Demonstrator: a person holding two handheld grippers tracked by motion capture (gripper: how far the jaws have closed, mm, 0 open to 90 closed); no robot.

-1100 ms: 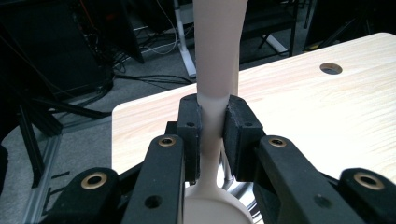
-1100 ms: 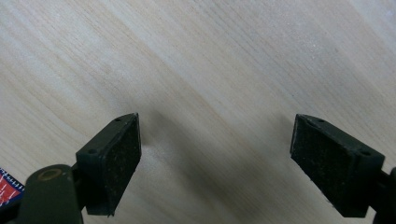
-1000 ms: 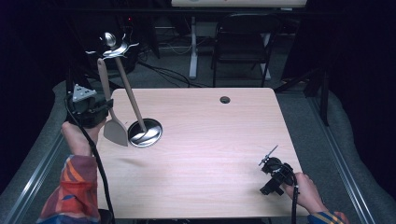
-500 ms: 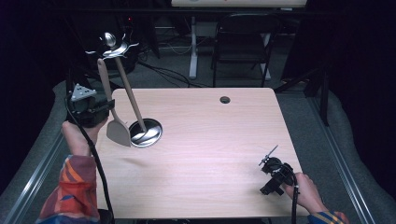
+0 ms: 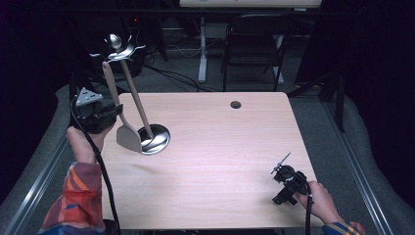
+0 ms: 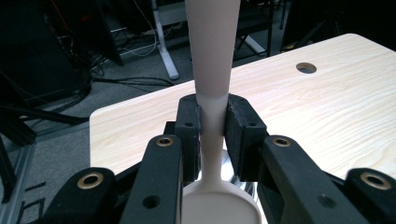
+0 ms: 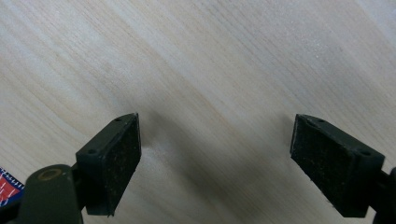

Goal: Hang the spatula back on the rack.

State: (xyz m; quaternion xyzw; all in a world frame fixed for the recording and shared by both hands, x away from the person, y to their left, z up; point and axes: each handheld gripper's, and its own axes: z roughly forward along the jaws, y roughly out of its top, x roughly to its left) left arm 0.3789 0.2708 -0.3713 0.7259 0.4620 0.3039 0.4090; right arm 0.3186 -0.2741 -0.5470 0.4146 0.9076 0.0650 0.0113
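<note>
My left gripper (image 5: pixel 116 110) is shut on the handle of a beige spatula (image 5: pixel 128 137) at the table's left edge. The spatula stands nearly upright, blade down, just above the table. In the left gripper view the pads (image 6: pixel 243 130) press on the narrow neck of the spatula (image 6: pixel 212 56). Right beside the blade stands a metal utensil stand (image 5: pixel 155 139) with a round shiny base, a slanting rod and hooks at the top (image 5: pixel 117 46). My right gripper (image 5: pixel 284 174) rests low at the table's front right. Its jaws are wide open over bare wood (image 7: pixel 215 158).
The light wooden table (image 5: pixel 220 147) has a cable hole (image 5: pixel 236 104) near its far edge. Behind the table stand a dark chair (image 5: pixel 249 44) and a white desk leg with cables on the floor. Metal rails run along both sides.
The spatula's blade has swung a little to the right, closer to the stand's base. Both hands have stayed in place.
</note>
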